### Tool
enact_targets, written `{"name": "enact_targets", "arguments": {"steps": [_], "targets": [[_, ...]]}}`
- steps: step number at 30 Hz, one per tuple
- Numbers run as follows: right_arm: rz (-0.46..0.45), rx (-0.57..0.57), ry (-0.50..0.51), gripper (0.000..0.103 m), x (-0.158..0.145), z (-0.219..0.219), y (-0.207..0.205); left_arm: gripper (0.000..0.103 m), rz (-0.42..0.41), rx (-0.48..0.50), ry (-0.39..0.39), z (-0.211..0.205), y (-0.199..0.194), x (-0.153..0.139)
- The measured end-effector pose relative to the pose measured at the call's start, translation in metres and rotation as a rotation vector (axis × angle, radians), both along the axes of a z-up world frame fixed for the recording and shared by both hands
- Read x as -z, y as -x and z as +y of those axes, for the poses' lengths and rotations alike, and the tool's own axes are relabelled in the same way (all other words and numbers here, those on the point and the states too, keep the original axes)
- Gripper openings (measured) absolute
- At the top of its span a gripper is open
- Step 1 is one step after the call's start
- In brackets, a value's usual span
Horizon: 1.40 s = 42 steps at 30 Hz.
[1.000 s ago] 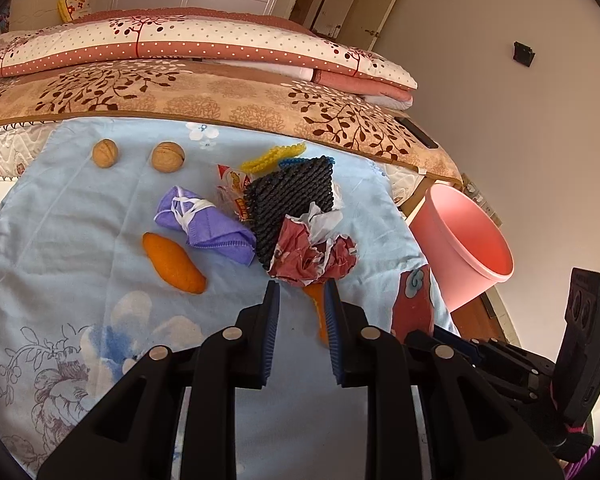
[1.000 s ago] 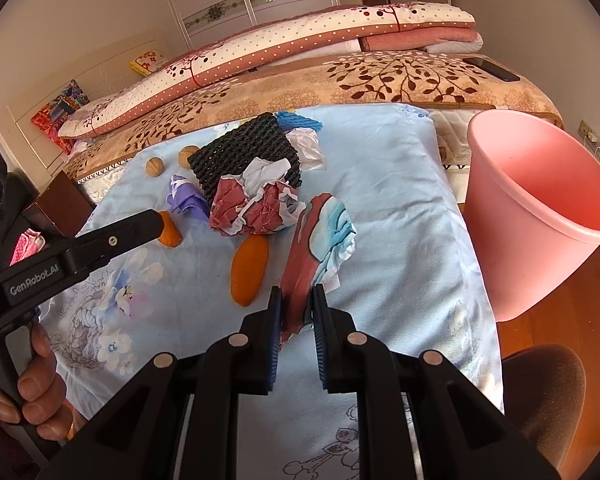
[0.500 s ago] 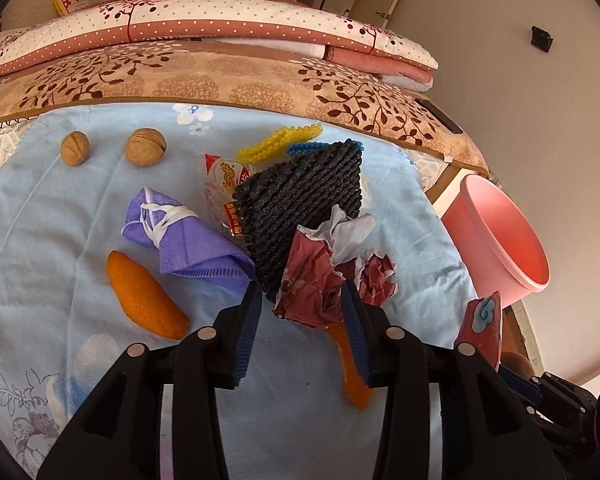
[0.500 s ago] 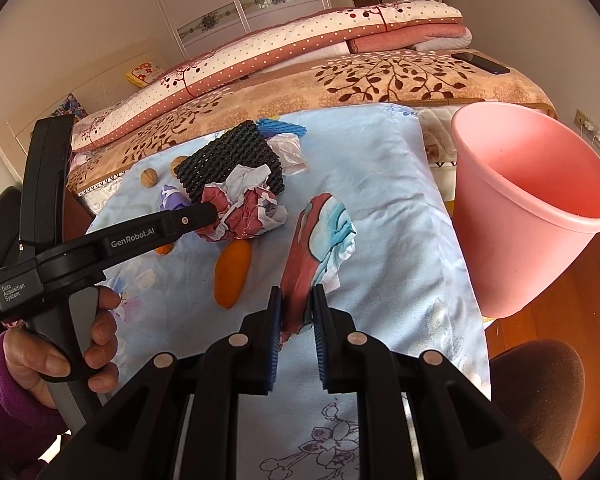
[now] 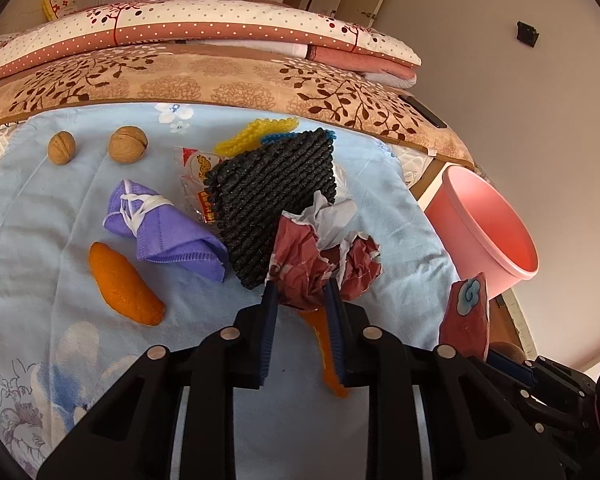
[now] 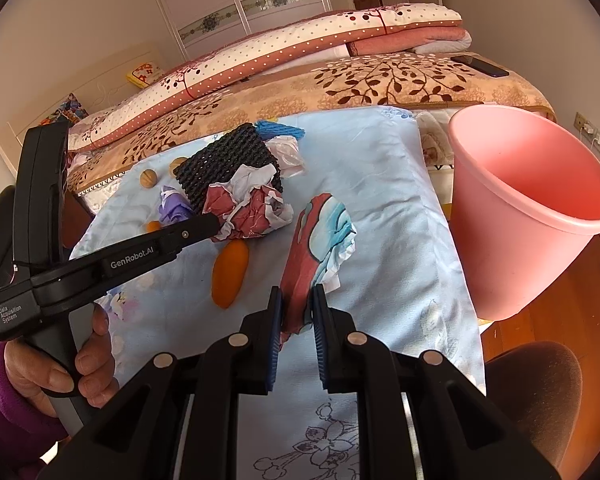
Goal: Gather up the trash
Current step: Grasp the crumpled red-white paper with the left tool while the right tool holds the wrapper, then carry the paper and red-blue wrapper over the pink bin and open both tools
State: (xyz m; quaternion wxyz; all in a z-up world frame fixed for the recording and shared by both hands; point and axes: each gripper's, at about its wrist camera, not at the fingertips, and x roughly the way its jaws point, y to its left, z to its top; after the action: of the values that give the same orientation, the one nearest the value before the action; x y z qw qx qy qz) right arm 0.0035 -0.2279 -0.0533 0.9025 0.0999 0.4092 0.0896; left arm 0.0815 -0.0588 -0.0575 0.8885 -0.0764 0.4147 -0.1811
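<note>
In the left wrist view, going left to right: two walnuts [image 5: 62, 148] sit at upper left on the blue sheet [image 5: 40, 220] spread over the bed, an orange peel [image 5: 124, 290] lies at left centre below a folded purple mask [image 5: 168, 232], and a black foam net [image 5: 276, 196] fills the middle. Just below and right of it lies the crumpled red paper [image 5: 320, 264]. The left gripper [image 5: 300, 308] has its jaws closing on the paper's near edge, the wad between them and seemingly touched by both pads. At far right stands the pink bin [image 5: 496, 232], off the bed's edge.

In the right wrist view, the person's hand [image 6: 76, 360] at lower left holds the left tool. At centre the right gripper [image 6: 296, 312] is nearly closed, its jaws pinching the lower end of a red-and-blue wrapper [image 6: 320, 244]. The bin fills the right.

Both pieces look feather-light and soft. The crumpled paper should crush and spring (a bite deep into the wad, not on a loose flap, is likely safer). The wrapper is thin and limp; held by one end it will probably dangle, so it may need lifting well over the rim.
</note>
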Motion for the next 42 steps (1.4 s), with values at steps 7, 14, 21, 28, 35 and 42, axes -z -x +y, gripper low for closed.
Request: {"name": "enact_targets", "arguments": {"steps": [7,14,21,28,35,42], "targets": [[-0.024,0.0,0.012,0.014,-0.004,-0.001,0.003,0.02,-0.049,-0.01,0.006,0.002,0.012,-0.014],[-0.072,0.006,0.033,0.014,-0.012,-0.006,0.007,0.02,-0.114,0.007,0.027,-0.002,0.025,-0.039],[-0.136,0.069,0.034,0.014,-0.03,-0.031,0.007,0.02,-0.158,0.061,0.037,-0.024,0.028,-0.058],[-0.181,0.175,0.036,0.014,-0.045,-0.075,0.0,0.02,-0.187,0.126,0.039,-0.057,0.026,-0.071],[-0.208,0.266,0.03,0.014,-0.054,-0.119,-0.006,0.02,-0.216,0.2,0.033,-0.101,0.019,-0.082],[-0.2,0.339,0.017,0.015,-0.048,-0.16,-0.011,0.02,-0.217,0.259,0.008,-0.146,0.011,-0.079]]}}
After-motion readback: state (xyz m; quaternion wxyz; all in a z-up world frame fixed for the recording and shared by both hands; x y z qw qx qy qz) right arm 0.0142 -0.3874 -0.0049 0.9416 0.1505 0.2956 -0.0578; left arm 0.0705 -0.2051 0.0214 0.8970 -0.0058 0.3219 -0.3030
